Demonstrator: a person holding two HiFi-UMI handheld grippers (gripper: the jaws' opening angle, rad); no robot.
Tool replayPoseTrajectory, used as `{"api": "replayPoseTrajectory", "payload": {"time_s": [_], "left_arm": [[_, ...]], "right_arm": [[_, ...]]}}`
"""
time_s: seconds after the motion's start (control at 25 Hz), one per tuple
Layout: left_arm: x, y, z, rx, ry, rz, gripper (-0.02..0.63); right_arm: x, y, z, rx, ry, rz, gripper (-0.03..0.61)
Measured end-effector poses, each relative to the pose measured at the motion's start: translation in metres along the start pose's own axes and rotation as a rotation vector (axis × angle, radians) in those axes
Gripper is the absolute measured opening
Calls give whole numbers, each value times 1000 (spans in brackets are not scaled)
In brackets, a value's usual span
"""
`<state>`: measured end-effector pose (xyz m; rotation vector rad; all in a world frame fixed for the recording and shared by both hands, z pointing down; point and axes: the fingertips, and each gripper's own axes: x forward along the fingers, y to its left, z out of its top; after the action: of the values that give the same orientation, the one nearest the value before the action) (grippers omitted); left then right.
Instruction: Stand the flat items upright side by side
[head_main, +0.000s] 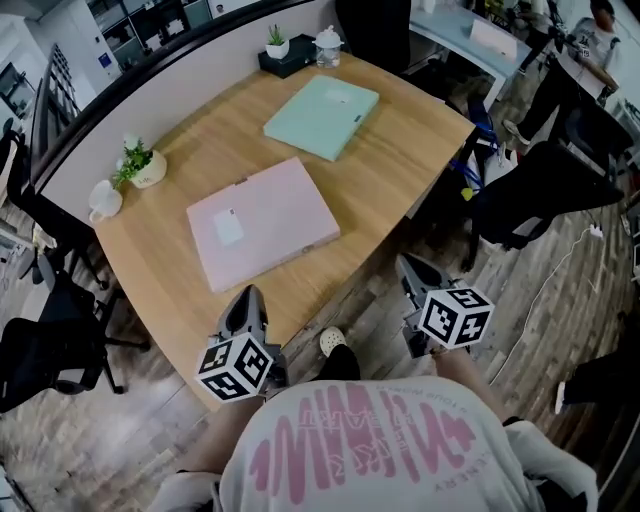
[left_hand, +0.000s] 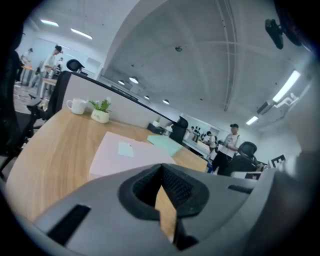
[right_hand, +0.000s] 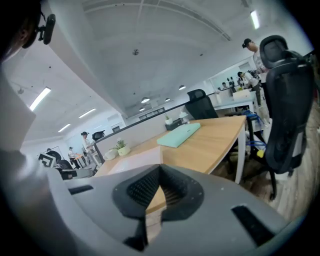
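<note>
Left gripper (head_main: 248, 298): jaws closed together, nothing between them, poised at the near edge of the table (head_main: 400, 170). Right gripper (head_main: 412, 268): jaws likewise closed and empty, held off the table's near right edge, above the floor. Flat items, two, both lying flat, neither yet upright. Item one: pink case (head_main: 262, 222), directly ahead of the left gripper and near it, its long axis running across the table from left to right and rising slightly toward the right. It lies ahead and to the left of the right gripper, so the left gripper is the nearer. Judged first in line for lifting; the closed jaws would need to part before taking an edge. Item two: green case (head_main: 322, 115), well beyond the pink one toward the far right corner, apart from it. Other contents: mug (head_main: 103, 201), one; potted plants, two, one beside the mug (head_main: 143, 166) and one at the far edge (head_main: 277, 42); jar (head_main: 328, 46), one.
</note>
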<state>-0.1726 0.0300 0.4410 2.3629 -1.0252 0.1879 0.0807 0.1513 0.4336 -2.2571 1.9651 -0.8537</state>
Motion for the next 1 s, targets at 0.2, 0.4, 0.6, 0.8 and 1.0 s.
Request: {"api": "replayPoseTrajectory", "payload": {"time_s": [0.2, 0.4, 0.6, 0.8, 1.0], "left_arm": [[24, 18, 32, -55, -73, 137, 3], [52, 36, 52, -107, -69, 202, 178], [65, 57, 46, -187, -24, 337, 383], [59, 70, 20, -398, 2, 420, 477], [54, 64, 1, -559, -29, 463, 485]], "right_arm": [[61, 9, 34, -41, 62, 130, 118], [122, 7, 57, -11, 141, 208, 193], [174, 9, 64, -45, 244, 304, 272], [227, 18, 62, -141, 365, 397, 367], [275, 36, 64, -315, 477, 542, 388]]}}
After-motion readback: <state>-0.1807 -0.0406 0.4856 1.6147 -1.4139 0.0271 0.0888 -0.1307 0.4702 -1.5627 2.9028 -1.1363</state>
